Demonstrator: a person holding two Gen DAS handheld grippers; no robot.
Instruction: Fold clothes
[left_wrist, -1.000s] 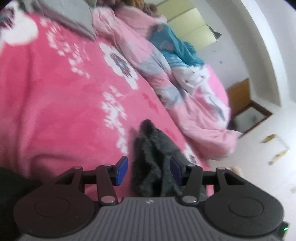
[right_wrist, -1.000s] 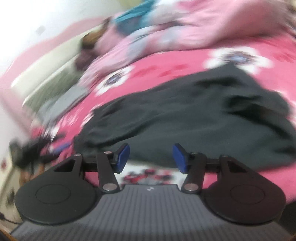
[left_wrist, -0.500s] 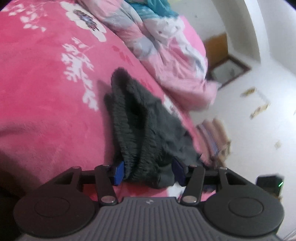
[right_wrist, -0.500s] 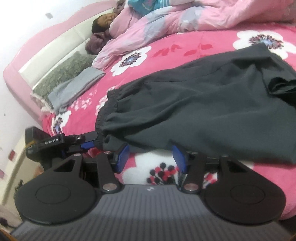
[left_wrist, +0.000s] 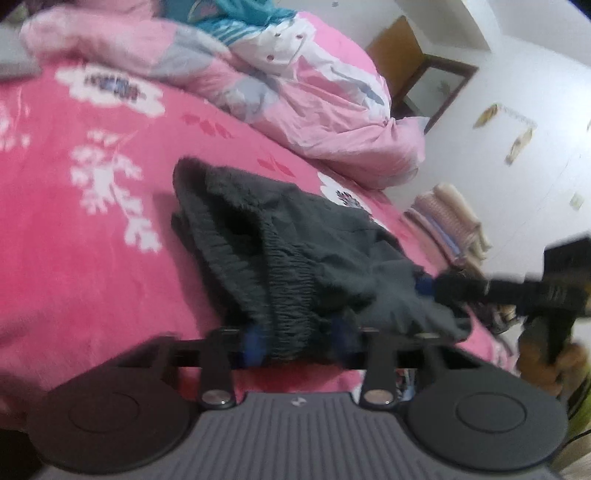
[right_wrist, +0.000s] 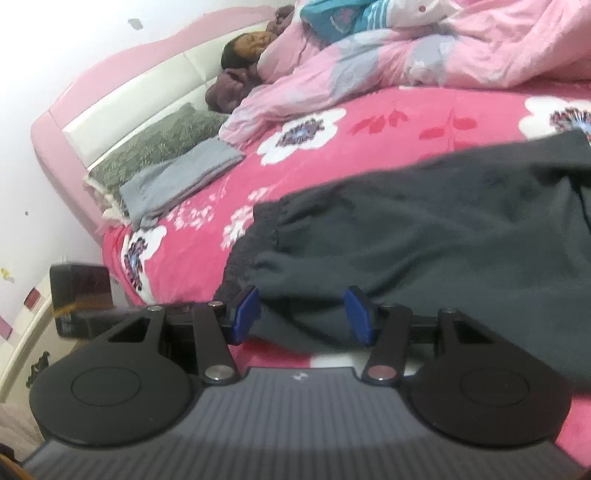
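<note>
Dark shorts (left_wrist: 295, 251) on pink bedspread (left_wrist: 74, 240), left tongs (left_wrist: 295, 341) closing on waistband

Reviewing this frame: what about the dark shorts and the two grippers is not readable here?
- Left wrist view: motion blur hides whether the closing left gripper pads press the dark shorts waistband yet.
- Right wrist view: right gripper body covers the shorts' near hem; the picture edge crops their far end.

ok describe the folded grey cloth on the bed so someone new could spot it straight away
Start at the pink headboard and drop to the green patterned pillow below it. The folded grey cloth lies half on that pillow, half on the pink floral blanket. It is pale, flat and plain, unlike the rumpled dark garment nearer the camera.
</note>
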